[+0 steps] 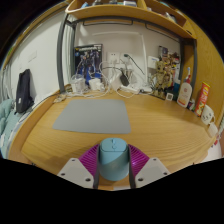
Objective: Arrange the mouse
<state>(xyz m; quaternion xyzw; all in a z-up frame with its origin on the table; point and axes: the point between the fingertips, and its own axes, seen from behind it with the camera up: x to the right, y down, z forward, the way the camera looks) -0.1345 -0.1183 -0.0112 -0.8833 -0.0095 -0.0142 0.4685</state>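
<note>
A light blue computer mouse (112, 158) sits between my two fingers, its front end pointing away from me. My gripper (112, 163) is shut on the mouse, with the magenta pads (91, 160) pressing on both of its sides. It is held over the near edge of the wooden desk (160, 125). A grey mouse mat (92, 117) lies flat on the desk just beyond the mouse, a little to the left.
At the back of the desk stand cups (78, 85), cables and a power strip (132, 88) against the wall. Bottles and boxes (186, 93) crowd the back right. A shelf (120, 10) hangs overhead. A dark garment (24, 92) hangs at the left.
</note>
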